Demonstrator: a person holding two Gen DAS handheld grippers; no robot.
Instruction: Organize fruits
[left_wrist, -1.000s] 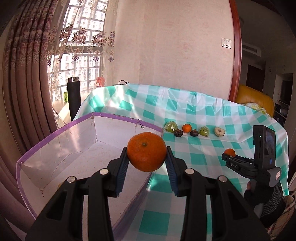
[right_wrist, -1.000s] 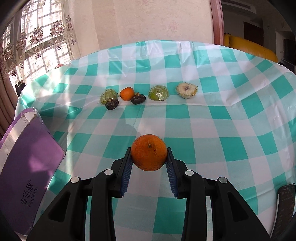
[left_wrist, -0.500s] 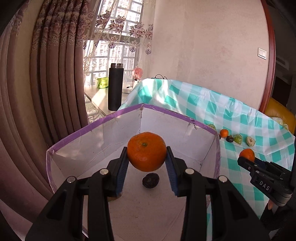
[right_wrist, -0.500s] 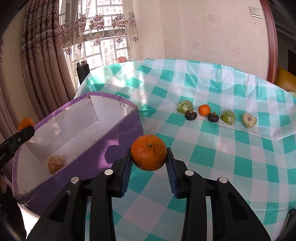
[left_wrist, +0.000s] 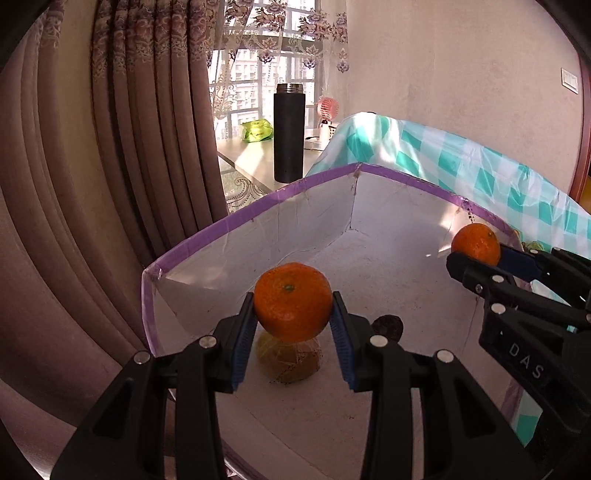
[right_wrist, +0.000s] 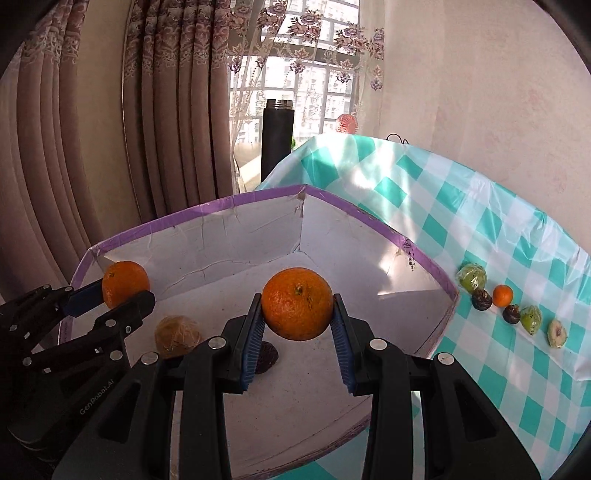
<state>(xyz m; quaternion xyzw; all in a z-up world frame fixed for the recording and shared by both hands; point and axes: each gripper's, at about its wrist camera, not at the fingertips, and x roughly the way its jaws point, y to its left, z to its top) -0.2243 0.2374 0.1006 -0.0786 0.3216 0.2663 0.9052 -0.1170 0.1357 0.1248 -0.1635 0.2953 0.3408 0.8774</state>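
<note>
My left gripper (left_wrist: 293, 325) is shut on an orange (left_wrist: 293, 301) and holds it above the floor of the purple-rimmed white box (left_wrist: 258, 206). My right gripper (right_wrist: 297, 326) is shut on a second orange (right_wrist: 297, 302), also over the box (right_wrist: 369, 221). Each gripper shows in the other's view: the right gripper (left_wrist: 476, 254) at the right, the left gripper (right_wrist: 122, 291) at the left. In the box lie a wrapped yellowish fruit (right_wrist: 177, 336) and a dark fruit (right_wrist: 267, 360).
A row of several small fruits (right_wrist: 502, 295) lies on the teal checked tablecloth (right_wrist: 480, 221) to the right of the box. A black flask (left_wrist: 289, 133) stands on a sill behind the box. Brown curtains (left_wrist: 92, 147) hang at the left.
Both grippers have swung left and come over the box with their oranges. The right gripper moved from over the tablecloth to over the box interior.
</note>
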